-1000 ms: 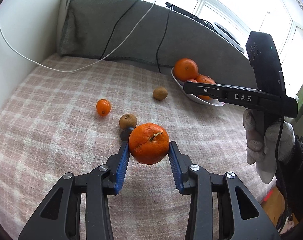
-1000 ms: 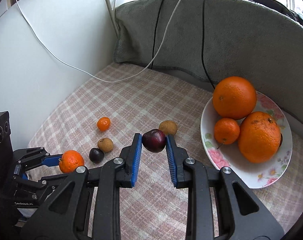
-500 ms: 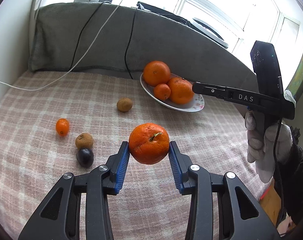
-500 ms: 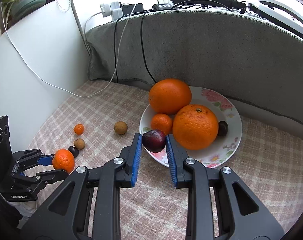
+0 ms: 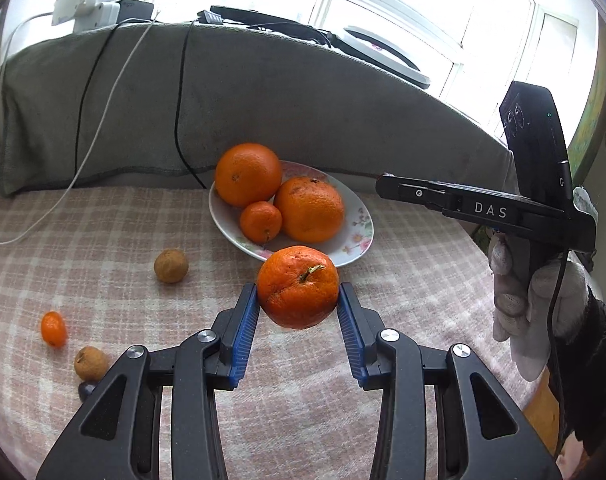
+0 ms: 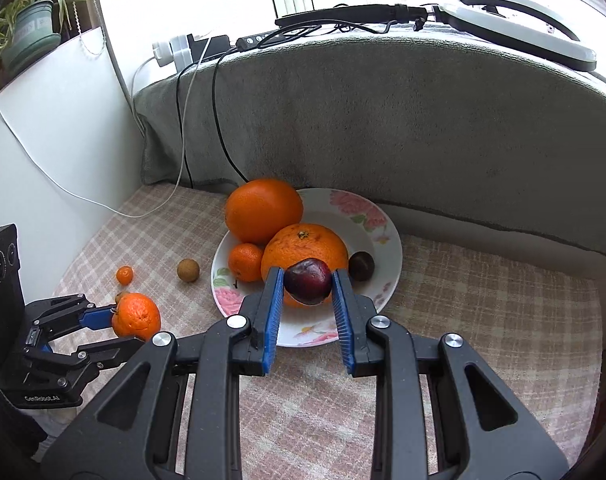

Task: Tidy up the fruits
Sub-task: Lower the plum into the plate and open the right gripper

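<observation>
A mandarin is gripped between the jaws of the left gripper and held just in front of the floral plate, above the checked cloth. A dark plum is clamped in the jaws of the right gripper over the plate's near half, in front of two large oranges lying on it.

Both grippers have moved toward the floral plate. The right gripper, previously over the checked cloth, now holds its dark plum above the plate. The left gripper has carried its tangerine near the plate's front rim.
</observation>
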Tool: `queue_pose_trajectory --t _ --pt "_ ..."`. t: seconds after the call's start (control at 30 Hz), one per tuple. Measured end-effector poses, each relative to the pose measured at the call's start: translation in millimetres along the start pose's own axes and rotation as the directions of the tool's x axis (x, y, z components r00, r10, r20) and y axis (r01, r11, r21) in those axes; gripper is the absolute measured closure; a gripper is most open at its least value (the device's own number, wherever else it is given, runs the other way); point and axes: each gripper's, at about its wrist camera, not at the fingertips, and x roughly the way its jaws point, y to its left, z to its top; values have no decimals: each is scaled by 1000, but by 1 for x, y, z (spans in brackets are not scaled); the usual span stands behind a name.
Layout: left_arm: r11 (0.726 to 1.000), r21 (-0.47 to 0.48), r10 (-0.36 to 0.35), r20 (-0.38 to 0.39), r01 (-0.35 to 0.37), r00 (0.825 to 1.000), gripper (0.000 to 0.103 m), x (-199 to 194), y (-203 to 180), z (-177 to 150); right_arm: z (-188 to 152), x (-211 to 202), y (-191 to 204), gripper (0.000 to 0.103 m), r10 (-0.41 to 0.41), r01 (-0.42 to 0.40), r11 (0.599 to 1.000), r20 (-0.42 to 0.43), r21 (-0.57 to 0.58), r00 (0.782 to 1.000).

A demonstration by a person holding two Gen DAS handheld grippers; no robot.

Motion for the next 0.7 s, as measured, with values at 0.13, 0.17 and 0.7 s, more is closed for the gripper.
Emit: queue_pose_trajectory --t 0.13,0.17,0.7 --pt "1000 14 -4 -7 4 1000 65 14 -6 8 3 2 -10 77 -10 10 1000 2 8 1000" --pt "1000 15 -5 -11 5 1000 65 17 -7 9 4 3 -13 77 -11 11 1000 2 11 1000" --pt "1000 28 2 -49 0 999 65 50 -7 21 25 45 -42 77 -1 2 999 -28 42 1000"
